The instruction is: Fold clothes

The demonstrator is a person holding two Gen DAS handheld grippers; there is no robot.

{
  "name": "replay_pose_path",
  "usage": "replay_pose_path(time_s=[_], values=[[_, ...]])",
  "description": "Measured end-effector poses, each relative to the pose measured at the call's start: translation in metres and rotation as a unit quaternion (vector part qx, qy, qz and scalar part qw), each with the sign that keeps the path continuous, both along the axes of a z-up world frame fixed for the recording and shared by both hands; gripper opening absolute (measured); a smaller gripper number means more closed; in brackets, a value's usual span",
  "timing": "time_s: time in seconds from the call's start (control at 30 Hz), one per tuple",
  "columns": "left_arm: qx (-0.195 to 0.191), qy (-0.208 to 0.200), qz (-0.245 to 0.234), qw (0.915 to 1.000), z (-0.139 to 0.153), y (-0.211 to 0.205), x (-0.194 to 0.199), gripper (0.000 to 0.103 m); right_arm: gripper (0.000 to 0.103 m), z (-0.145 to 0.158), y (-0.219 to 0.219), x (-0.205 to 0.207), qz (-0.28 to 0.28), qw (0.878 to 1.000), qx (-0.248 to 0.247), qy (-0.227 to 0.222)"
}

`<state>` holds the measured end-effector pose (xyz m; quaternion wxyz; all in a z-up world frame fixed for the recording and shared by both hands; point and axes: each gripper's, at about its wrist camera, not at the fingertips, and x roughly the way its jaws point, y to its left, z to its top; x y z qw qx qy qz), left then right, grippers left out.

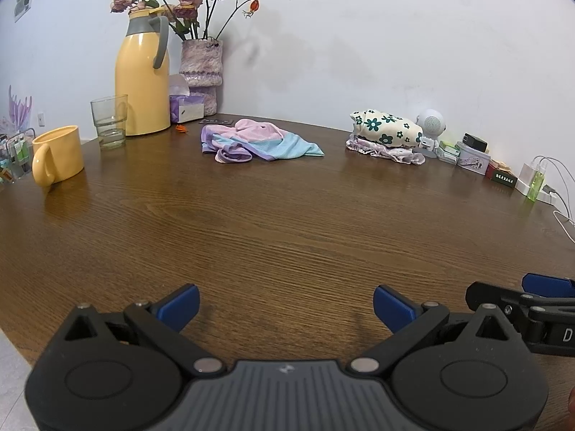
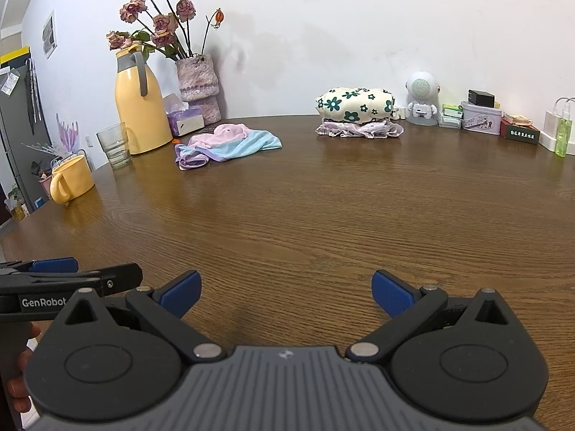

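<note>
1. left wrist view showed the left gripper (image 1: 286, 303) with fingers spread wide and holding nothing, low over the bare counter (image 1: 287, 222).
2. the right gripper (image 2: 286, 289) was likewise released and empty, just beside the left one.
3. the crumpled pink-and-blue garment (image 1: 257, 140) lay unfolded just right of the yellow thermos (image 1: 142, 75); a folded floral stack (image 1: 388, 134) sat far to the thermos's right.
4. risk: a reach toward the garment could knock the glass (image 1: 109, 122) in front of the thermos, or pinch only one loose layer.
</note>
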<state>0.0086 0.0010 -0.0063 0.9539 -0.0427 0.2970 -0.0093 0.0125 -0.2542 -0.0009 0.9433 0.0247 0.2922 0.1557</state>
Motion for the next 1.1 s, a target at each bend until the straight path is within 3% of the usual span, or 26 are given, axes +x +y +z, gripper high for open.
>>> replay_pose_path(time_s=[0.6, 0.9, 1.1], values=[[0.001, -0.006, 0.007, 1.0, 0.006, 0.007, 0.014, 0.103, 0.103, 0.006, 0.007, 0.014, 0.022, 1.0, -0.01, 0.007], [0.032, -0.038, 0.025, 0.9984, 0.039, 0.024, 0.082, 0.103, 0.103, 0.041, 0.043, 0.083, 0.08, 0.995, -0.052, -0.022], [0.036, -0.022, 0.057, 0.9975, 0.05, 0.053, 0.157, 0.103, 0.103, 0.056, 0.085, 0.162, 0.111, 0.991, -0.073, -0.028]])
